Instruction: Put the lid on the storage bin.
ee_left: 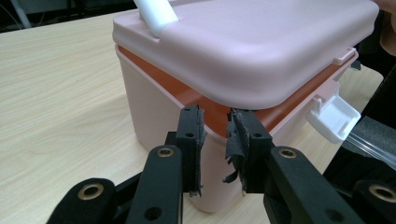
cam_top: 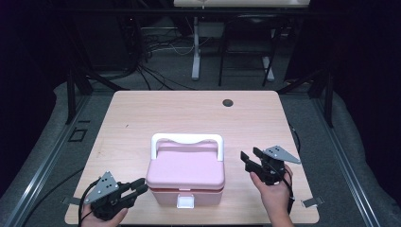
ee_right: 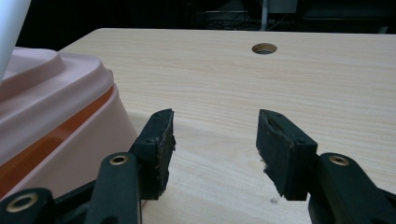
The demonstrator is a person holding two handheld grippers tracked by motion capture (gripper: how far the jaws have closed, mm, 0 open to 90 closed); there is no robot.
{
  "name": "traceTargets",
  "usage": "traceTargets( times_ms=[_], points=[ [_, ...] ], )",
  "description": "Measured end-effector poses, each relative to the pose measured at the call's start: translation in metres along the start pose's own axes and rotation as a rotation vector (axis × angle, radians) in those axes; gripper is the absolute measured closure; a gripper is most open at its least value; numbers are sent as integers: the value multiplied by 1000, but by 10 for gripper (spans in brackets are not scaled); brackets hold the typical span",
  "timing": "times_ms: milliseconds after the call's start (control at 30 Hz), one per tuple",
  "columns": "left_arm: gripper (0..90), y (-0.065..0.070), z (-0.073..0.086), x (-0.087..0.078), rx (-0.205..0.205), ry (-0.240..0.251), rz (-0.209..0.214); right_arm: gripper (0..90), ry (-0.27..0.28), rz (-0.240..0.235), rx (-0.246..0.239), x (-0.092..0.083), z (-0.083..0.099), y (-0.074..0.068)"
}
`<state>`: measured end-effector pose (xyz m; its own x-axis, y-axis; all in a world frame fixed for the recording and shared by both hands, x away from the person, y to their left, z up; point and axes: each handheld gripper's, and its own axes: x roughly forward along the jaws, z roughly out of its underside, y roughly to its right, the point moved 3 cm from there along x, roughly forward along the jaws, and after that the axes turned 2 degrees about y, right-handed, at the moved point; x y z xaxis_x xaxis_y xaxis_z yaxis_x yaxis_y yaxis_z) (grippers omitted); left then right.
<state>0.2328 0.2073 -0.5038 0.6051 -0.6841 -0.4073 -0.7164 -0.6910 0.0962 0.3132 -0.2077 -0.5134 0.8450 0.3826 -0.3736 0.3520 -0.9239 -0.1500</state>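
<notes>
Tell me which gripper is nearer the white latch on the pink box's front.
Left. The left gripper sits at the box's front left corner, close beside the white latch. The right gripper hangs off the pink box's right side, farther back.

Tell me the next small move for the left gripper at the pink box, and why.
Probably ease the left gripper forward to the pink box. Its jaws stand narrowly apart at the box's corner, level with the gap under the lid, holding nothing. The white latch looks flipped open, so lifting the lid seems next. The right gripper waits open beside it.
</notes>
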Motion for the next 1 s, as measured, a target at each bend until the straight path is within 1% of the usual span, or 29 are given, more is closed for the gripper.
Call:
traceTargets(
  times_ms=[100,167,233,333,400,533,567,700,767,833,900,933,1000],
  points=[
    [740,-1,1,0,8,-5,-3,463,-5,1,1,0,0,1],
    [738,-1,2,1,0,-1,-3,462,-4,0,4,0,1,1],
    [738,-1,3,0,-2,-12,-7,462,-4,-2,6,1,1,1],
    [738,-2,5,1,-6,-6,-8,462,-3,-2,7,1,1,1],
    [738,-3,6,1,-11,-15,-10,462,-2,-2,6,1,1,1],
    [739,-4,7,2,-15,-16,-13,461,-2,-2,8,1,1,1],
    [739,-5,7,2,-11,-20,-15,461,-2,-2,8,1,1,1],
    [740,-7,9,3,-15,-39,-26,462,6,-1,5,0,0,1],
    [737,-8,9,3,-31,-25,-22,462,11,1,8,-1,0,1],
    [737,-8,7,2,-17,-18,-30,463,12,2,7,-1,-1,1],
    [735,-9,6,1,-29,-16,-34,462,11,4,9,-1,-1,2],
    [733,-10,6,1,-23,-16,-35,463,11,4,9,-1,0,1],
    [727,-12,7,1,-29,-16,-39,463,11,3,9,-1,0,1]
  ],
)
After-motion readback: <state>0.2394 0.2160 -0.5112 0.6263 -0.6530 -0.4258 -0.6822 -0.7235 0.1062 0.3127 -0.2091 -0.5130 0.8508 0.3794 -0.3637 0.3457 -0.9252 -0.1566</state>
